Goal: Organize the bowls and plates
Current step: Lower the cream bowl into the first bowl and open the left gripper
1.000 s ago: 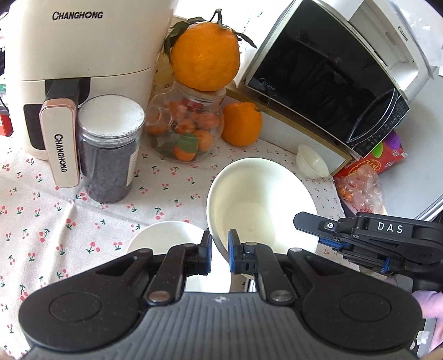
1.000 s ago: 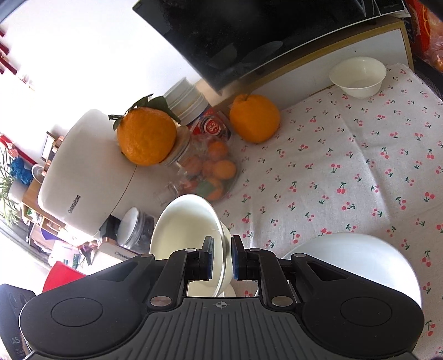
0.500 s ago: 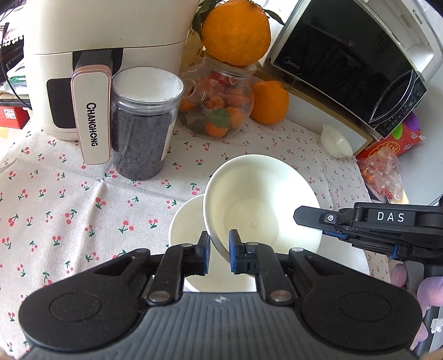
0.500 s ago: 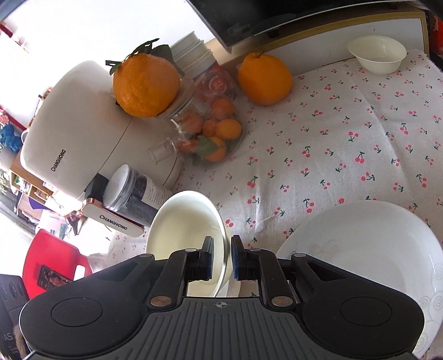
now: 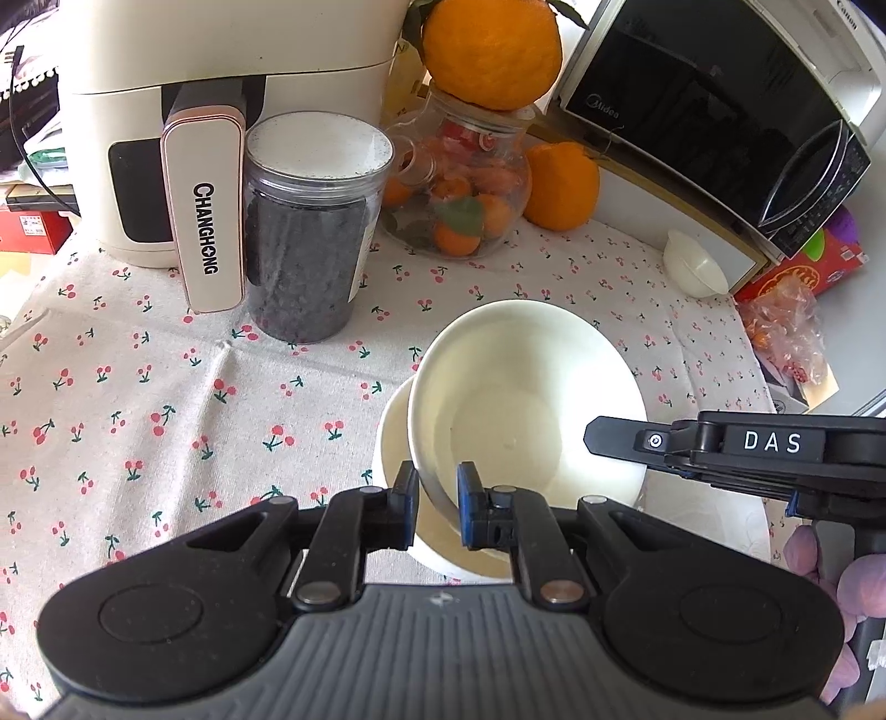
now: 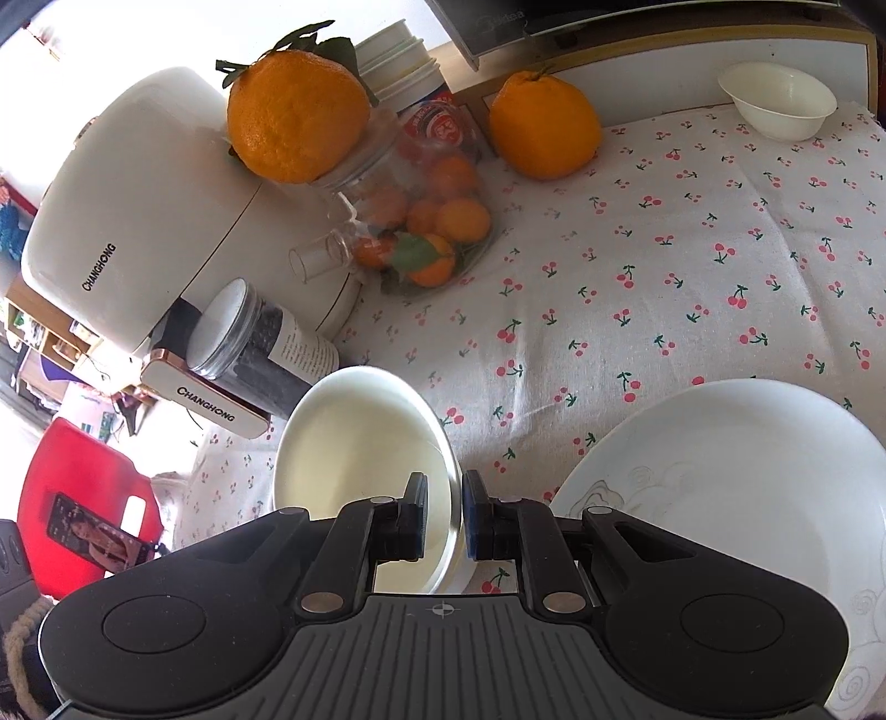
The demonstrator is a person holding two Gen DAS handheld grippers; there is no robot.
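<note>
**Left wrist and right wrist views: cream bowl gripped from two sides above a second bowl**

Left wrist view: left gripper point(image 5: 436, 495) clenched on near rim of cream bowl point(image 5: 526, 404), bowl tilted, overlapping second bowl point(image 5: 396, 443) directly beneath; contact between the two not discernible. Right gripper point(image 5: 609, 440), marked DAS, reaching in from the right at the same bowl's rim. Behind, on cherry-print tablecloth point(image 5: 166, 387): Changhong air fryer point(image 5: 221, 111), dark-filled jar point(image 5: 310, 232) just beside its handle, glass jar of small oranges point(image 5: 459, 194) with large orange point(image 5: 493, 50) on top, another orange point(image 5: 562, 185) beside it, small white bowl point(image 5: 695, 268) near microwave point(image 5: 714, 111).

Right wrist view: right gripper point(image 6: 444, 512) clamped on rim of cream bowl point(image 6: 360, 443), one finger inside, one outside. Large white plate point(image 6: 747, 487) lying on tablecloth point(image 6: 664, 249) just to the right, apart from the bowl. Small white bowl point(image 6: 778, 108) far off at the back edge
</note>
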